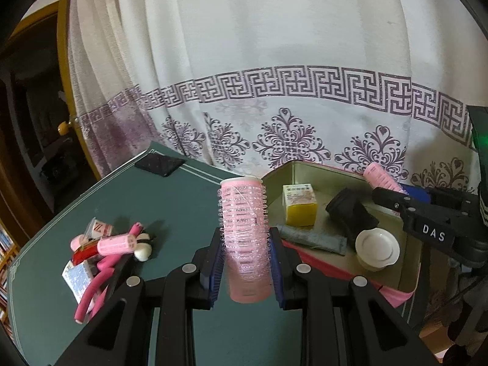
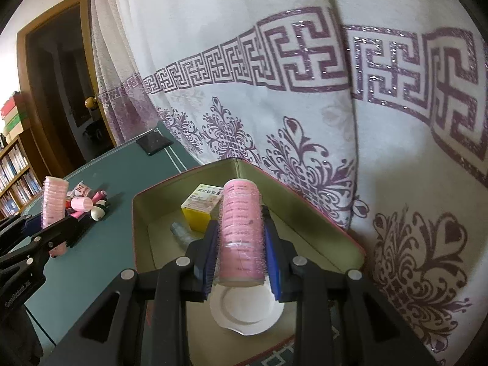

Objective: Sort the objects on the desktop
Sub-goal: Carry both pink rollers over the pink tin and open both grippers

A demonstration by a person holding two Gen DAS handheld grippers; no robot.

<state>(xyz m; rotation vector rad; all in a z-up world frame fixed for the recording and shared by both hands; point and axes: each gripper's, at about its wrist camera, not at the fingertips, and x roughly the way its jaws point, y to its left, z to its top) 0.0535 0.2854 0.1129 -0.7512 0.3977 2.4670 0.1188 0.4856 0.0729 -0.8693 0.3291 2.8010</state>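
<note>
Evidently both hands carried cargo. One pink hair roller (image 1: 244,241) stood clamped between the blue pads of the left gripper (image 1: 245,262), jaws drawn in nearly as far as they go, pressing on its bristled sides; it hung above the green tabletop (image 1: 170,201), just left of the tin box (image 1: 335,167). A second pink roller (image 2: 241,235) sat pinched the same way in the right gripper (image 2: 242,262), jaws likewise near closed on it, held over the inside of the tin, above the white lid (image 2: 244,314).

Inside the tin lay a yellow carton (image 1: 300,204), a grey pouch (image 1: 314,239) and a dark cloth bundle (image 1: 350,213). Left on the table sat a heap of unsorted items (image 1: 106,250): a smaller pink roller, foam rods and packets. Behind everything hung a patterned curtain (image 1: 274,91).

Judgement: the step in hand was delivery of both rollers into the tin. Done well, the right roller should go low over bare tin floor, clear of the white lid, before the jaws part, since a cylinder dropped from height may roll or bounce. The left should cross the tin's rim with clearance and wait until the right gripper has moved aside, to avoid a clash.
</note>
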